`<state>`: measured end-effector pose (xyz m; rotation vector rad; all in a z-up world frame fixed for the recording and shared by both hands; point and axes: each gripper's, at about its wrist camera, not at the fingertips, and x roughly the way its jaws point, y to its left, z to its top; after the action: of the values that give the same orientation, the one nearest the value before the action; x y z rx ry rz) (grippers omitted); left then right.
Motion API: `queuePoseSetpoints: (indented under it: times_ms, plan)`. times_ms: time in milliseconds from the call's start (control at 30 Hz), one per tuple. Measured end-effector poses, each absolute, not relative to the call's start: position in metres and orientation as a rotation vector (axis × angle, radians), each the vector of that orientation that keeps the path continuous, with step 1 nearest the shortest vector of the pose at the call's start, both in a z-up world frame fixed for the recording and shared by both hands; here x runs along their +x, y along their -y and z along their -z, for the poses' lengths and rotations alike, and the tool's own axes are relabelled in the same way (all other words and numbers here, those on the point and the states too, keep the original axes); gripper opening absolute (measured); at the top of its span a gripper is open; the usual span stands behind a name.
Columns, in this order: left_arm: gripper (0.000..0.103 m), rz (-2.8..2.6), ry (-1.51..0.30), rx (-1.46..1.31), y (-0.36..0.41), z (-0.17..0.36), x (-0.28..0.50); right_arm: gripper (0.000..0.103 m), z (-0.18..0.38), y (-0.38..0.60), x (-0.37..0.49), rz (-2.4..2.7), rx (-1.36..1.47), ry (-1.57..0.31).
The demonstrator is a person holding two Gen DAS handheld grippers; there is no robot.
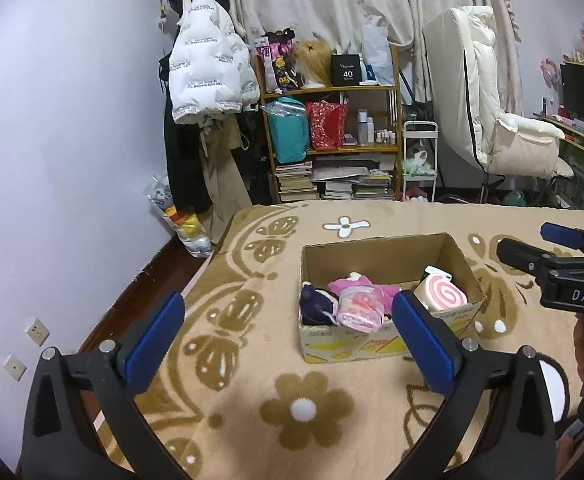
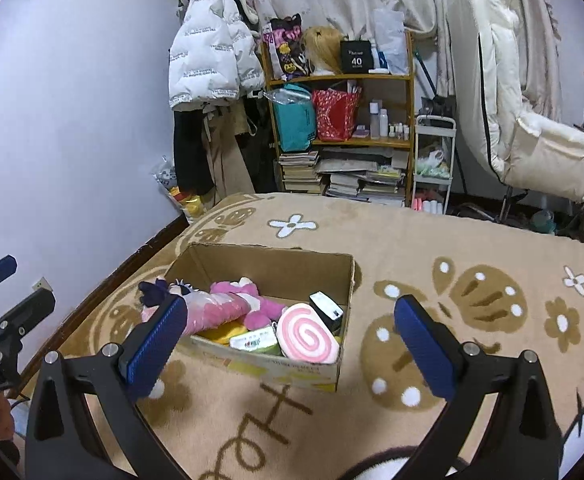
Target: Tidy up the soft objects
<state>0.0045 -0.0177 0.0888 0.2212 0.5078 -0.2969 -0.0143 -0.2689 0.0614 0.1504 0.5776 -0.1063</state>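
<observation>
We see the cardboard box (image 1: 388, 258) sitting open-topped on the tan flower-print blanket (image 1: 275, 360), w/ soft stuff packed inside. Contents: a pink plush (image 2: 251, 300) lying across the middle, a pink-and-white swirl roll cushion (image 2: 308, 338) in the near right corner, a dark navy plush (image 1: 316, 304) at the left end w/ part of it poking over the left wall in the right wrist view, a pink wrapped bundle (image 1: 360, 310) against the near wall, plus a small green-white packet (image 2: 251, 340) & sth yellow underneath, can't tell what. A black-white item (image 2: 326, 306) leans by the right wall.

Our left gripper (image 1: 287, 324) has its blue pads spread wide, nothing between them; it hovers over the blanket in front of the box's near wall. Our right gripper (image 2: 292, 326) is likewise spread wide & empty, near the box's near right corner.

Edges: box walls stand upright, rim is torn & uneven. Blanket lies bare to the right of the box and in front of it. Left of the box the blanket edge drops to dark floor (image 1: 159, 264) by the wall (image 1: 59, 152). Beyond the far edge: shelf (image 1: 332, 120) w/ books & bags, white chair (image 1: 492, 120), hanging white jacket (image 1: 207, 64), all well apart from the box.
</observation>
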Motion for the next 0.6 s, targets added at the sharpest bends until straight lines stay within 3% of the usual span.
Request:
queuePoseSetpoints:
  times_ms: [600]
  plan:
    - [0.102, 0.242, -0.474, 0.194, -0.014, -0.074, -0.055, 0.103, -0.063, 0.256, -0.080, 0.147, 0.125, -0.535]
